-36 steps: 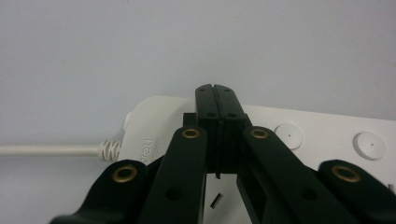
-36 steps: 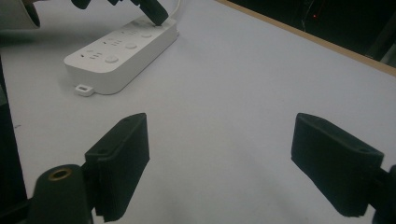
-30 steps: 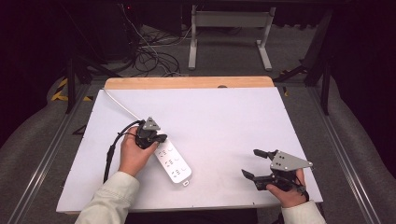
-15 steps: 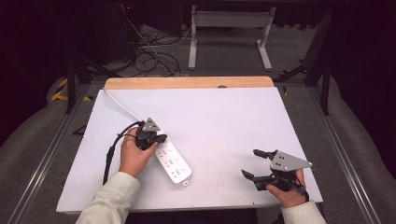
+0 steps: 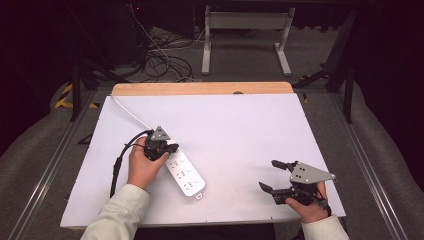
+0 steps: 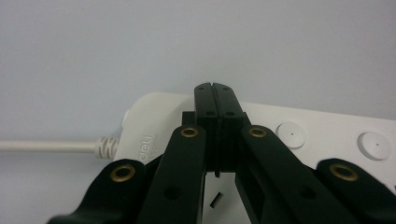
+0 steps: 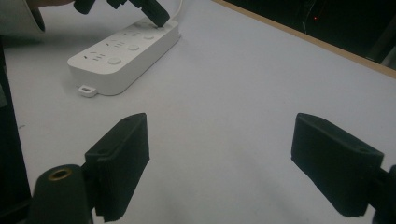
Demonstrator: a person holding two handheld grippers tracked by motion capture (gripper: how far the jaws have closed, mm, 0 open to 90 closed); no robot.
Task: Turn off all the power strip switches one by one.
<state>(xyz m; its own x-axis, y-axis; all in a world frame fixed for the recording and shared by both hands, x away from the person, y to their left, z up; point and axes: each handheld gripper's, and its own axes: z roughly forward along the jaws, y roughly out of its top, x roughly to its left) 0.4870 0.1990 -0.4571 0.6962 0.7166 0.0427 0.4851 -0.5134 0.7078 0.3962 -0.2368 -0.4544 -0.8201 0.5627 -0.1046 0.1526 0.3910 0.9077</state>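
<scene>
From above, the white power strip [image 5: 185,172] lies on the white surface [image 5: 240,130] at about eight o'clock from its middle, running diagonally with its cord [image 5: 131,113] trailing off toward ten o'clock. The left claw [image 5: 169,148] has its tips down on the cord end of the strip, pinched together with nothing between them; compared with a second ago nothing there has shifted, neither the hand nor the strip, so I'd judge this a held press on a switch rather than a passing touch. The right claw [image 5: 274,175] waits well apart at about four o'clock, spread wide and empty, just as it was. In the left gripper view, the two black jaws meet flat against each other, tips resting on the strip's [image 6: 299,135] top face near the cord's strain relief [image 6: 108,146], with round buttons [image 6: 290,134] off toward three o'clock. In the right gripper view, the jaws stand far apart over bare surface, and the strip [image 7: 122,56] sits off at eleven o'clock with the left claw [image 7: 159,18] touching its far end. With everything steady, the press looks either made or about to be released; whether the switch has actually toggled I cannot tell.
</scene>
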